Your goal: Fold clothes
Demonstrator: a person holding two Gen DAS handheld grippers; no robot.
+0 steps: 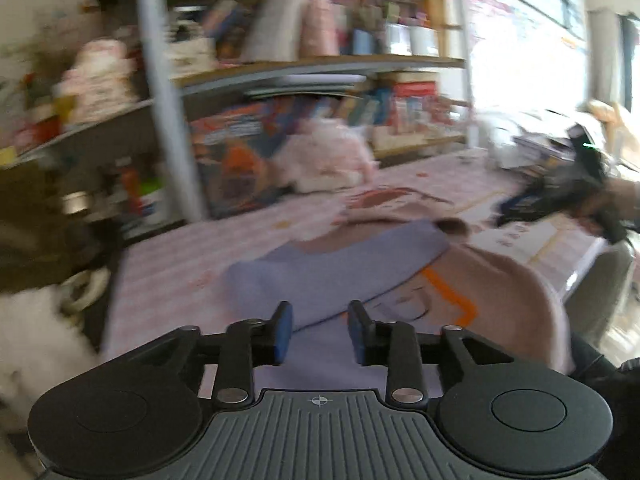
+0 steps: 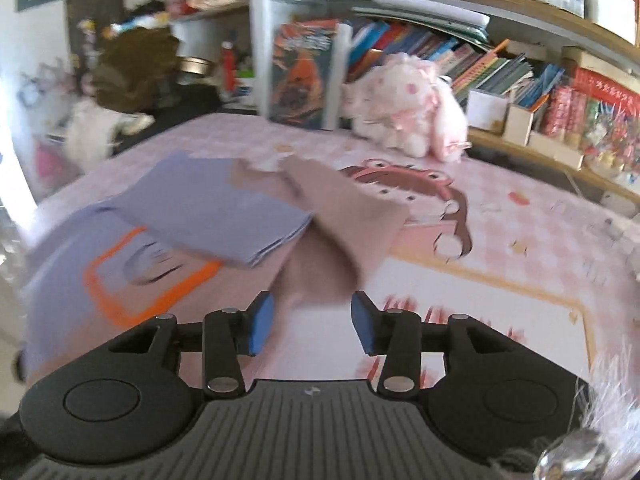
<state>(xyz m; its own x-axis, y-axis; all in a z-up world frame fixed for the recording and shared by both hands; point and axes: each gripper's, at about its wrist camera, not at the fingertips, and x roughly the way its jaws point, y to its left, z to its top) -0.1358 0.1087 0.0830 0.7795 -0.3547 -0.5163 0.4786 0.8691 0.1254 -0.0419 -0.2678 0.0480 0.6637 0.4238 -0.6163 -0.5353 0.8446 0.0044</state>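
Observation:
A garment in lilac and dusty pink with an orange square outline lies partly folded on the pink checked table cover [image 2: 500, 240]. In the left wrist view its lilac sleeve [image 1: 340, 268] is folded over the pink body [image 1: 516, 300]. My left gripper [image 1: 320, 330] hovers open just above the lilac cloth, holding nothing. In the right wrist view the lilac fold [image 2: 216, 212] lies left and a pink flap [image 2: 352, 216] lies ahead. My right gripper [image 2: 312, 322] stands open over the garment's near edge, empty. The right gripper [image 1: 576, 196] also shows blurred at the far right of the left wrist view.
A pink and white plush toy [image 2: 408, 108] sits at the table's back edge. Behind it stand shelves [image 2: 520, 72] packed with books and boxes. A grey shelf post [image 1: 164, 92] rises at the table's back left. Clutter and a metal bowl [image 2: 196, 66] lie off to the left.

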